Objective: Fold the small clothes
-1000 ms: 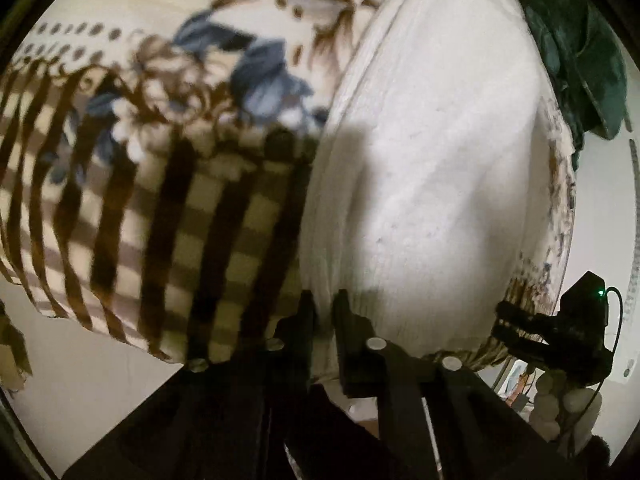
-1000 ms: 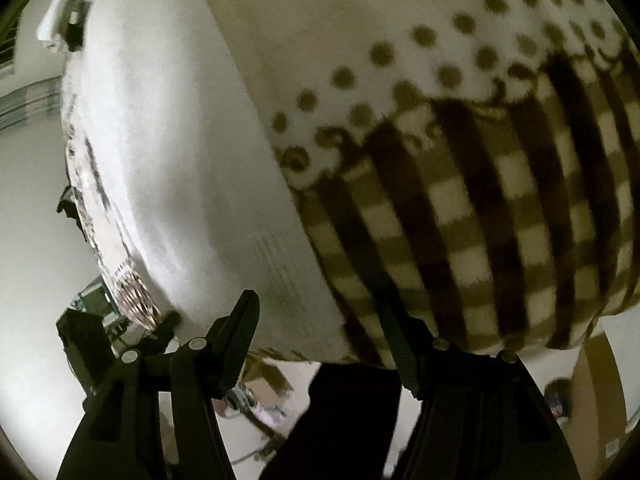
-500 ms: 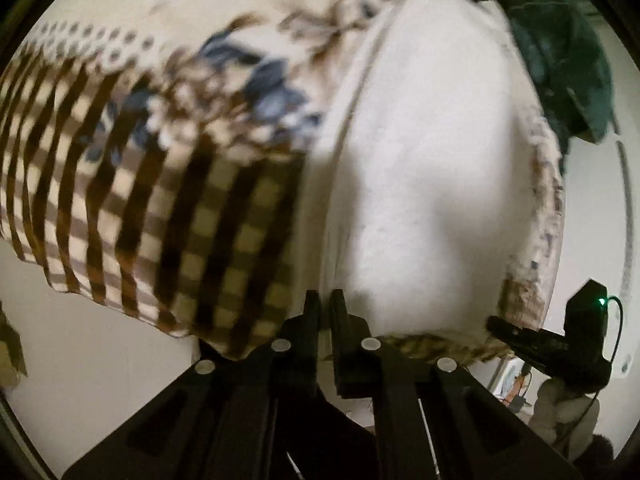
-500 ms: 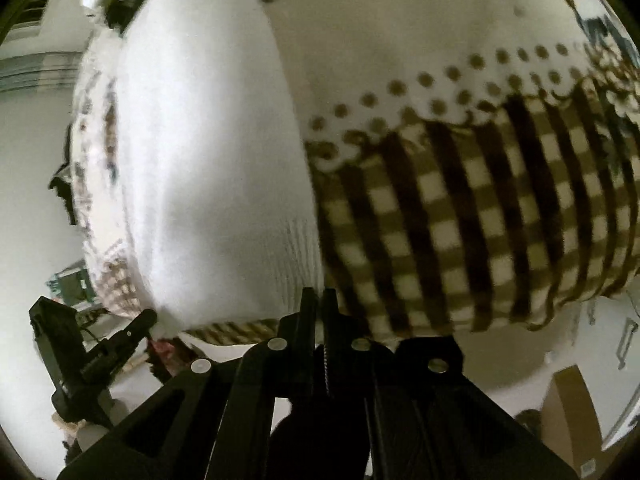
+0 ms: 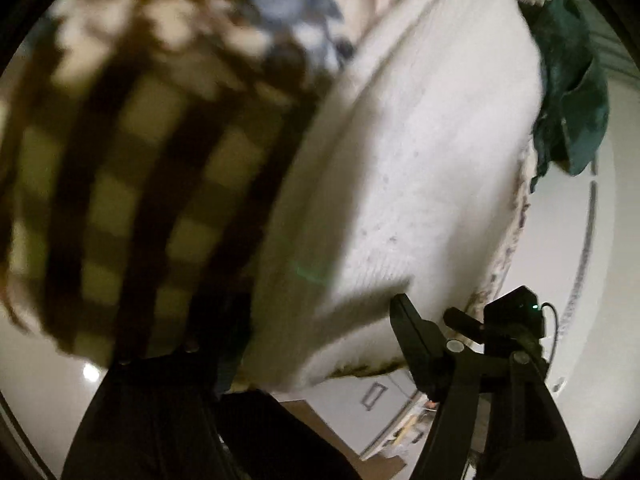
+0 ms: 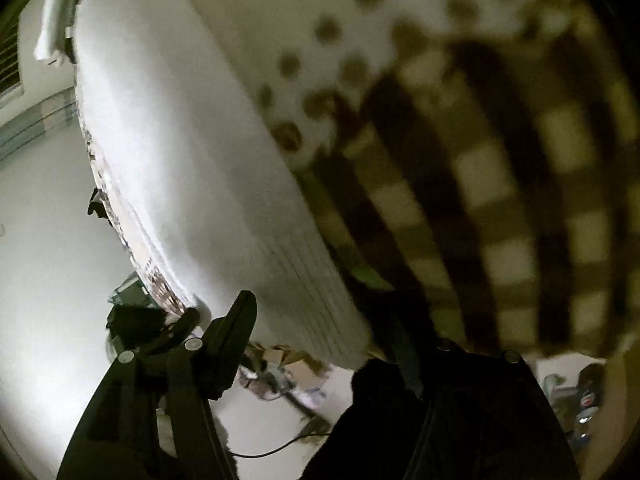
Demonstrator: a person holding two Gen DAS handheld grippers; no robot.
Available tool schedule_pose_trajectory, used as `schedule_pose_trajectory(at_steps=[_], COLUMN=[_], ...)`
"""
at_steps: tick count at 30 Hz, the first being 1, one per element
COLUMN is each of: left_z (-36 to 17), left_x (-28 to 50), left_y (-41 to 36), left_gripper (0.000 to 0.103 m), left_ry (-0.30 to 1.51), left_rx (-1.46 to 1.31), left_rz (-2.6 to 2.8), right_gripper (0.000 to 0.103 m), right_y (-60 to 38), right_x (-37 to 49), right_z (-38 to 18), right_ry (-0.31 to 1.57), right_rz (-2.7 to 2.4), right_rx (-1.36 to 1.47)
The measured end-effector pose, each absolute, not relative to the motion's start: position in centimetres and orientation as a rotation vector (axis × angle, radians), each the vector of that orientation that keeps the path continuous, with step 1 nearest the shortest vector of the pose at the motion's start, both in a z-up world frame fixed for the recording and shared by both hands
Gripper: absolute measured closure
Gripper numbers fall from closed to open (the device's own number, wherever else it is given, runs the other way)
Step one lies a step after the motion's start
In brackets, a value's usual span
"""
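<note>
A small white knit garment (image 5: 420,184) lies flat on a bed covered by a brown-and-cream checked blanket (image 5: 132,184). Its ribbed hem hangs at the bed's near edge. My left gripper (image 5: 316,316) is open, its jaws spread either side of the hem, with nothing held. In the right wrist view the same garment (image 6: 188,168) lies left of the checked, dotted blanket (image 6: 500,184). My right gripper (image 6: 320,320) is open too, its jaws wide apart at the hem's edge. Both views are motion-blurred.
A dark green cloth (image 5: 572,92) lies at the far right end of the bed. The other gripper (image 5: 516,316) shows past the bed edge. White floor (image 6: 48,300) and clutter with a cable (image 6: 280,376) lie below the bed.
Both grippers were shut at the hem half a second ago and have now opened wide. Both cameras have moved in closer to the bed edge.
</note>
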State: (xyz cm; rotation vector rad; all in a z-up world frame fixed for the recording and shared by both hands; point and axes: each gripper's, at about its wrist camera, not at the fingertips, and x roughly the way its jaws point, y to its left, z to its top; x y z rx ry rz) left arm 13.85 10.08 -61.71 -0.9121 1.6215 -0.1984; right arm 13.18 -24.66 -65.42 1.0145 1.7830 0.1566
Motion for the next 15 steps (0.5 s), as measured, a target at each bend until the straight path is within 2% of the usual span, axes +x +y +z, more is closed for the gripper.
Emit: schedule_pose_trajectory(at_steps=[1, 2, 3, 4, 9, 15], left_z=[-61.4, -60.8, -60.1, -59.4, -55.2, -49.1], left_x=[14.1, 14.2, 14.2, 14.2, 14.2, 17.2], left_y=[9.6, 9.2, 9.0, 8.7, 8.6, 8.9], left_gripper=[0.039, 0.054, 0.073, 0.09, 0.09, 0.09], left_ry=[1.615, 1.602, 1.584, 1.578, 1.513, 1.385], left_rx=[-0.879, -0.847, -0.821, -0.8, -0.79, -0.812], left_rz=[-0.183, -0.178, -0.181, -0.188, -0.185, -0.24], right_gripper=[0.041, 0.049, 0.073, 0.085, 0.089, 0.09], right_y=[-24.6, -24.6, -24.6, -24.7, -24.3, -25.0], right_x=[13.0, 12.9, 12.8, 12.5, 11.9, 14.8], right_z=[-65.4, -65.2, -64.9, -64.5, -61.0, -53.0], right_ry=[1.764, 1.747, 1.742, 1.725, 1.662, 1.534], right_rz=[0.15, 0.14, 0.138, 0.147, 0.178, 0.243], right_rx=[1.032, 1.033, 1.033, 1.054, 1.046, 1.032])
